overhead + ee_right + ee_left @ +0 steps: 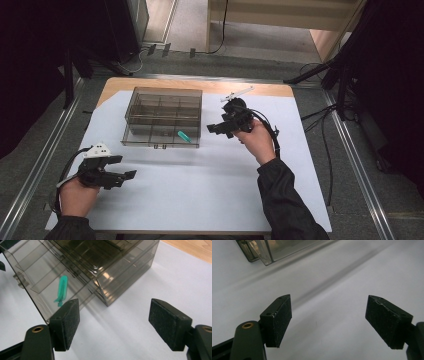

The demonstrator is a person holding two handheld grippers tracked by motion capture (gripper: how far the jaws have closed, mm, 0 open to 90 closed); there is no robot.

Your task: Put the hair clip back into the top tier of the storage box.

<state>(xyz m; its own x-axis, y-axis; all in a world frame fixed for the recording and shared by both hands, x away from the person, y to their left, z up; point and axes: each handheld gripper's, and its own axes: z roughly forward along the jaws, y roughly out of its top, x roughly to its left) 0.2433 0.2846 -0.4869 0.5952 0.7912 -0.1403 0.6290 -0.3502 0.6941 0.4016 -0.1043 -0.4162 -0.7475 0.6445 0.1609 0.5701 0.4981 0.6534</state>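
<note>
Hovering beside the smoky compartment box (pixel 162 117) holding a green clip (pixel 184 136), the right gripper (pixel 216 129) has fingers spread empty; the left gripper (pixel 125 167) likewise.

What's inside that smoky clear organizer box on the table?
One small green plastic piece lies in a compartment at the organizer box's near right corner. The other compartments look empty through the tinted walls, though glare and dividers hide some of their floors, so I can't be sure.

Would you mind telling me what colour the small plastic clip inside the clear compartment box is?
The small plastic clip is teal green, clearest in the right gripper view.
</note>
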